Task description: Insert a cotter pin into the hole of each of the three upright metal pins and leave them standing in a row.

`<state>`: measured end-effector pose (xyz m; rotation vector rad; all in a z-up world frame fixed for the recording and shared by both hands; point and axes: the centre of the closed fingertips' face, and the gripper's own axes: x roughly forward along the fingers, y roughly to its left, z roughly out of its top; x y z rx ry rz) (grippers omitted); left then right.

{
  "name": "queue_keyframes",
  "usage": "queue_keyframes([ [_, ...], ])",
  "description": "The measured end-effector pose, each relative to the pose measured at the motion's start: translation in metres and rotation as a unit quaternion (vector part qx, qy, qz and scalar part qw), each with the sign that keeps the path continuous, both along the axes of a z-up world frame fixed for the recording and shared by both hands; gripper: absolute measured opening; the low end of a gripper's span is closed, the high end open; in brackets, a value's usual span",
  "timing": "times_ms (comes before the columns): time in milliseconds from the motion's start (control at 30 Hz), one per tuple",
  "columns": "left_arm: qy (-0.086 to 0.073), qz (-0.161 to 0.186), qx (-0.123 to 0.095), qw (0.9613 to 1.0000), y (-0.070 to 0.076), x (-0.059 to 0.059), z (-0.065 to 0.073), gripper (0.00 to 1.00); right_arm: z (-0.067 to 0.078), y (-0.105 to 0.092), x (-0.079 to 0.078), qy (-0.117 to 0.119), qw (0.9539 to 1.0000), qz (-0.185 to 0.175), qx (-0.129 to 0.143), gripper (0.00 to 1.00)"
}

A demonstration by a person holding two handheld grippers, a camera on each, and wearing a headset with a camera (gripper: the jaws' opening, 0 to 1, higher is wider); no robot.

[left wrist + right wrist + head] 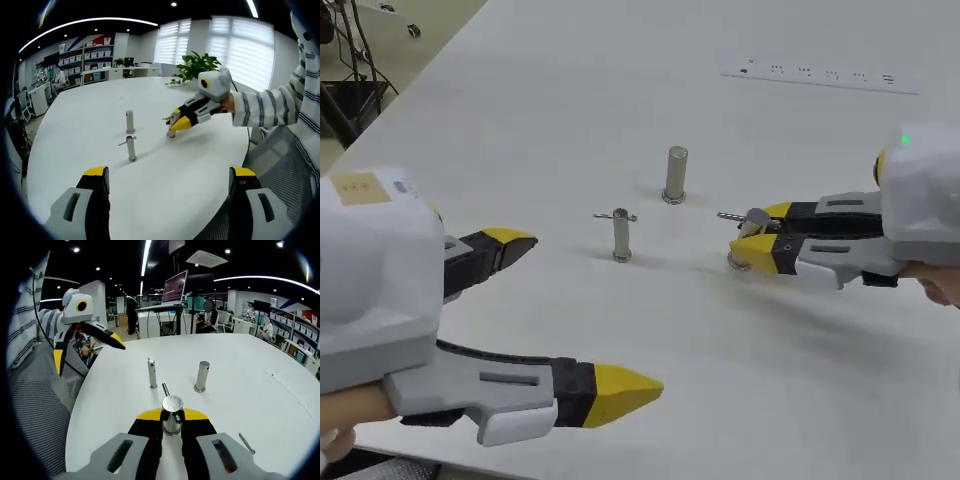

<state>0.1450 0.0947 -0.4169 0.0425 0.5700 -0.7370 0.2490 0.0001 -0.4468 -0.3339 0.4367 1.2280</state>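
While the front pin (621, 238), near-left of the bare pin (676, 175), already carries a cotter (615, 215), the right gripper (754, 228) has its jaws clamped on the held pin (171, 415), near-right of the bare pin, with a second cotter (731, 216) seemingly through it. The bare pin is left to do. What looks like a spare cotter (246, 443) lies apart from it. The left gripper (598, 311) hovers well short of it, jaws wide apart.

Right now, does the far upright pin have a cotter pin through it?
No, the far pin stands bare, while the nearer pin carries a cotter pin.
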Motion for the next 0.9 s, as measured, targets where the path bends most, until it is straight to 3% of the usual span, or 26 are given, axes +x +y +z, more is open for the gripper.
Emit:
queue_keyframes([
  [433,0.01,-0.002,0.0,0.9999,0.001,-0.004,-0.005,0.99,-0.018,0.002,-0.01,0.01,0.9999,0.011,-0.003,0.08],
  [700,0.011,-0.006,0.001,0.9999,-0.001,-0.006,-0.005,0.99,-0.017,0.0,-0.007,0.005,0.9999,0.01,0.003,0.09],
  [767,0.011,-0.006,0.0,0.9999,-0.001,-0.006,-0.005,0.99,-0.007,0.002,-0.006,0.01,0.9996,0.002,0.027,0.15],
  [900,0.008,-0.004,-0.006,0.9999,-0.002,-0.005,-0.001,0.99,0.011,0.0,-0.006,0.006,0.9991,-0.007,0.042,0.34],
])
